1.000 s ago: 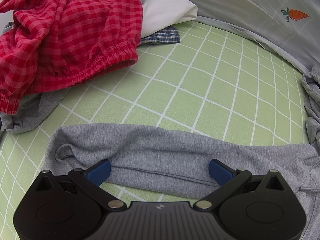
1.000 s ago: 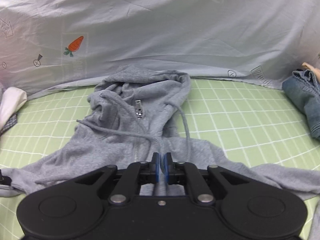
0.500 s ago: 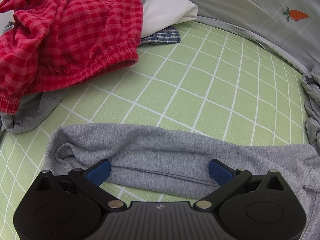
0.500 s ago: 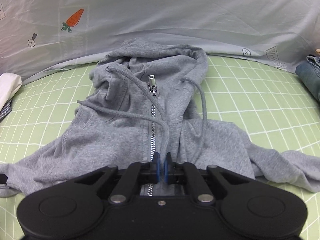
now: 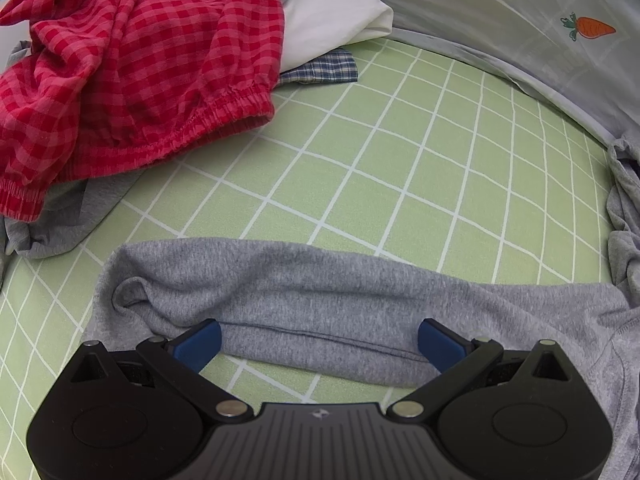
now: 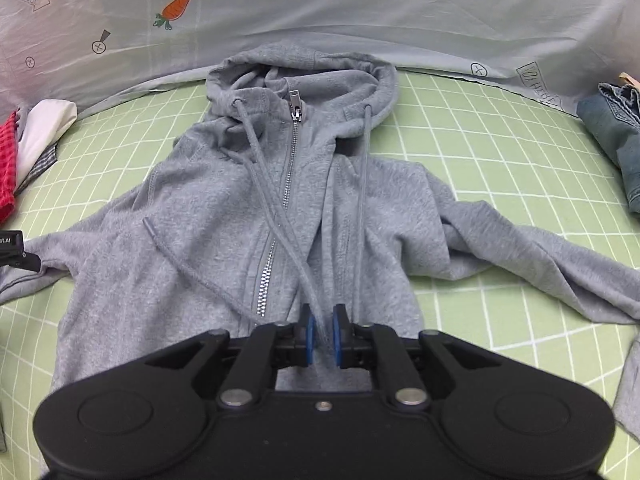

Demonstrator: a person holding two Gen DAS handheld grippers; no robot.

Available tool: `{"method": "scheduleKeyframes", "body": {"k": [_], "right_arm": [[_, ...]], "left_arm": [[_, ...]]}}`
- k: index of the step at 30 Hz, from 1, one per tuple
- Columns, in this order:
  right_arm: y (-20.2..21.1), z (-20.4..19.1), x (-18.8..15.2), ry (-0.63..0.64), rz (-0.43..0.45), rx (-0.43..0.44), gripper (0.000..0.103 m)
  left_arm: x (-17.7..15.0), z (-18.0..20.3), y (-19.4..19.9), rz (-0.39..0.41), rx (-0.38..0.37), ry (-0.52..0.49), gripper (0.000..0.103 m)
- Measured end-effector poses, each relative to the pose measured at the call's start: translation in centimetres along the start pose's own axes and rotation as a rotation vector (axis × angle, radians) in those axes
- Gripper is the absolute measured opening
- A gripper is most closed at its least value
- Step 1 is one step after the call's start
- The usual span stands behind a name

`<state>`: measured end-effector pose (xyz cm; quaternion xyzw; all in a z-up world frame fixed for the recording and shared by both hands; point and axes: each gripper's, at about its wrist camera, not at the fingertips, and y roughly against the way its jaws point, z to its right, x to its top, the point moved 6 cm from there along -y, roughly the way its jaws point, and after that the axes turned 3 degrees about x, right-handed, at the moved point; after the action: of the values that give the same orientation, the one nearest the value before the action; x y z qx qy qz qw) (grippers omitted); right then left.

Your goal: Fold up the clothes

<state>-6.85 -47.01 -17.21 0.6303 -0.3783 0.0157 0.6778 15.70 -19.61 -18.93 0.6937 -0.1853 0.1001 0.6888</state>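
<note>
A grey zip hoodie [image 6: 192, 220] lies face up on the green checked sheet [image 6: 500, 152], with its hood [image 6: 320, 76] at the far side and both sleeves spread out. My right gripper [image 6: 322, 336] is shut on the hoodie's front just right of the zipper [image 6: 286, 184], and a drawstring runs between its blue pads. In the left wrist view the hoodie's sleeve [image 5: 320, 292] lies flat across the sheet. My left gripper [image 5: 320, 340] hangs open over that sleeve, its blue fingers [image 5: 198, 342] wide apart and holding nothing.
A red checked garment [image 5: 120, 60] is heaped at the far left on grey cloth [image 5: 68, 220], with white cloth [image 5: 324, 20] and blue plaid fabric [image 5: 324, 68] behind it. Folded denim [image 6: 612, 140] lies at the right edge. A pale printed sheet [image 6: 360, 12] rises behind the bed.
My right gripper has drawn back with the hoodie's front, so the body now lies stretched out and flatter. The left gripper and the sleeve have stayed put.
</note>
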Motion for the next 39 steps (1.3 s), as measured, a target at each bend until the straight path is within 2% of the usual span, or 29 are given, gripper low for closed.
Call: {"method": "scheduleKeyframes", "body": {"k": [2, 6, 8, 13, 16, 21, 23, 27, 30, 32, 36, 37, 38, 39], "right_arm": [[1.1, 0.0, -0.3, 0.007, 0.017, 0.010, 0.037], [3.2, 2.1, -1.3, -0.037, 0.044, 0.003, 0.052], [3.9, 3.7, -2.1, -0.046, 0.056, -0.026, 0.071], [4.8, 9.4, -5.3, -0.006, 0.071, -0.098, 0.103], [5.2, 12.8, -7.3, 0.037, 0.086, -0.122, 0.103], [5.7, 18.3, -10.4, 0.110, 0.113, -0.166, 0.103], [5.9, 20.6, -11.7, 0.139, 0.124, -0.183, 0.103], [6.2, 23.4, -13.0, 0.129, 0.146, -0.162, 0.102], [6.4, 24.9, -13.6, 0.097, 0.162, -0.126, 0.093], [6.5, 26.0, -14.0, 0.075, 0.172, -0.102, 0.081], [6.7, 27.7, -14.5, 0.049, 0.193, -0.053, 0.069], [6.7, 27.8, -14.5, 0.059, 0.199, -0.045, 0.063], [6.8, 27.9, -14.5, 0.064, 0.208, -0.043, 0.052], [6.9, 28.1, -14.5, 0.069, 0.218, -0.043, 0.045]], "left_arm": [[-0.6, 0.6, 1.4, 0.026, -0.024, -0.019, 0.103], [-2.6, 2.3, 4.7, 0.059, -0.047, -0.084, 0.103], [-4.5, 3.7, 6.5, 0.064, -0.079, -0.118, 0.103], [-11.4, 8.3, 10.1, 0.049, -0.143, -0.228, 0.103], [-16.8, 11.6, 11.6, 0.024, -0.190, -0.296, 0.103], [-25.0, 16.1, 12.2, -0.064, -0.240, -0.324, 0.103], [-27.8, 17.5, 11.8, -0.076, -0.212, -0.351, 0.103], [-30.6, 19.0, 11.8, -0.011, -0.078, -0.423, 0.103], [-31.0, 19.0, 11.8, -0.006, -0.050, -0.395, 0.103], [-31.1, 18.8, 11.8, -0.011, -0.043, -0.374, 0.103], [-31.5, 18.7, 11.8, 0.000, -0.027, -0.355, 0.103], [-31.5, 18.6, 11.8, 0.004, -0.022, -0.350, 0.103], [-31.5, 18.7, 11.8, 0.005, -0.018, -0.345, 0.103], [-31.3, 18.8, 11.8, 0.005, -0.013, -0.339, 0.103]]}}
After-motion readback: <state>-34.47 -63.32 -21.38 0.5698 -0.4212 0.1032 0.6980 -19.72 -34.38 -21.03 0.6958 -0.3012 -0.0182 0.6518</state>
